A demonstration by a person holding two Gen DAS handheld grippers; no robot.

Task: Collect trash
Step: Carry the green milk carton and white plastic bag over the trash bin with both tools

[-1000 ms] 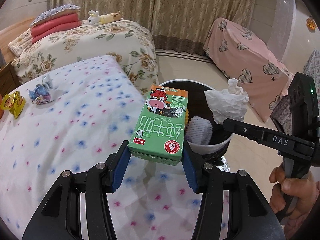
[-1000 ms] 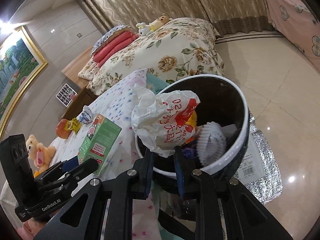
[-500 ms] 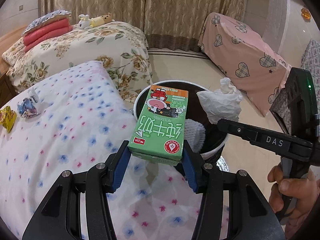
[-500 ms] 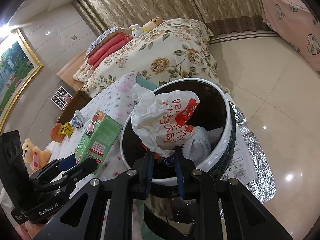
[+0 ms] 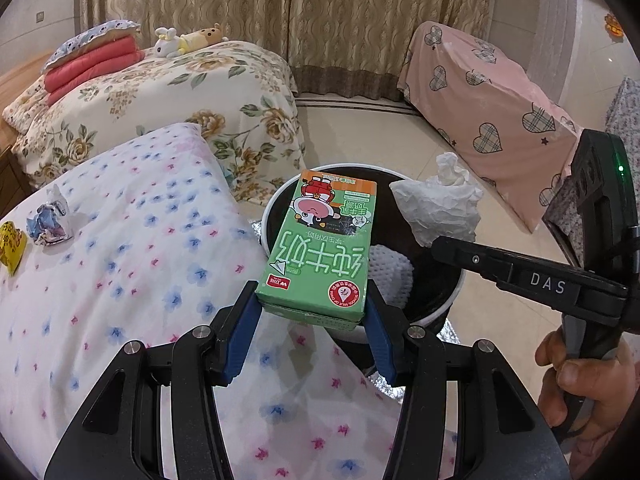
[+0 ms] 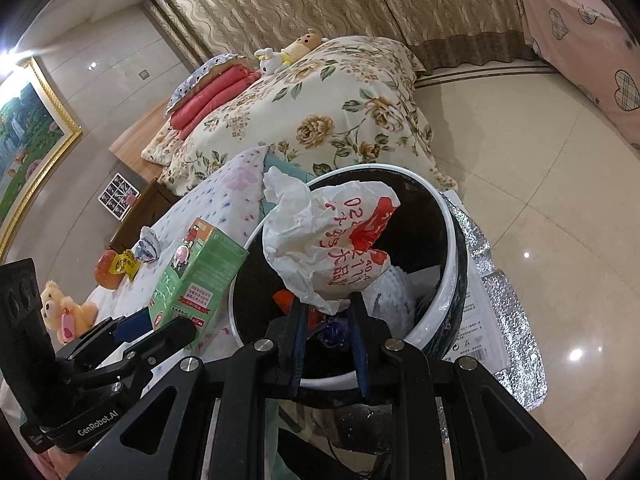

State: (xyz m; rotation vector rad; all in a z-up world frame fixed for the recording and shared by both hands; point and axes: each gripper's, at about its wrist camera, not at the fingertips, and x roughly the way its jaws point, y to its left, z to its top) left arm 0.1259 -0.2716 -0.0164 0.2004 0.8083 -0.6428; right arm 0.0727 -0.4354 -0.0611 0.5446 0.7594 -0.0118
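Left gripper (image 5: 312, 316): the jaws are clamped on the near end of a green milk carton (image 5: 320, 248), blue pads pressed to its two sides. The carton is held tilted, far end raised, over the near-left rim of the trash bin (image 5: 454, 300). In the right wrist view the same carton (image 6: 200, 272) is seen just left of the bin's white rim (image 6: 450, 240), with the left gripper (image 6: 132, 330) below it.

Right gripper (image 6: 328, 316): the jaws are nearly pressed together, pinching the lower corner of a crumpled white plastic bag (image 6: 320, 240) with red print. The bag is held above the open mouth of the bin. In the left wrist view the bag (image 5: 436, 212) is seen over the right side of the bin, at the tip of the right gripper (image 5: 440, 244); a hand (image 5: 580, 380) is wrapped round that gripper's handle.

Bin contents: a white foam net sleeve (image 6: 390, 300) lies inside against the dark wall; other items below the bag are not clear. The bin stands on the floor on a silver foil sheet (image 6: 504, 320), just beside the bed.

On the near bed, with its blue-and-pink dotted cover (image 5: 120, 280), at far left: a crumpled wrapper (image 5: 50, 224) and a yellow packet (image 5: 11, 246), close together and well apart from the bin. An apple (image 6: 106, 272) and a small teddy bear (image 6: 64, 310) are seen further along the cover.
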